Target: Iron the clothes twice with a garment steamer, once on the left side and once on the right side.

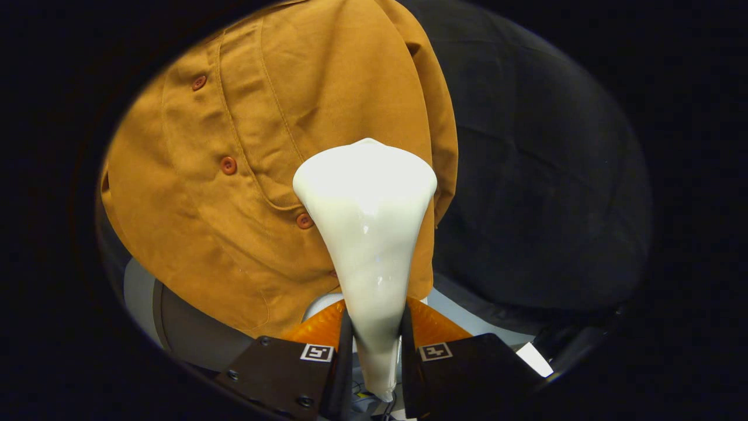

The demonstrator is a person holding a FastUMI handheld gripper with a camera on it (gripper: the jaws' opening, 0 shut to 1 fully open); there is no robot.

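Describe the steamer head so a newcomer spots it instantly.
Start at the tan shirt hanging before the dark cloth. The steamer head stands against its right half, its neck clamped in the gripper. It is glossy white and flares wide on top, unlike the matte fabric.

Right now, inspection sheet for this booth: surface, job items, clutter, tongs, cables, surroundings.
Surface: pale patch low beyond the tongs; cannot tell what it is.
Job items: white steamer, narrow handle between the fingers, wide head against the shirt. Shirt is mustard, buttoned, with a chest pocket; steamer head sits beside the button line, below the pocket.
Clutter: grey rounded shape under the shirt hem, unclear.
Tongs: tongs shut on the steamer handle, both fingers pressing.
Cables: thin wires near the handle's base, between the fingers.
Surroundings: black cloth behind the shirt.
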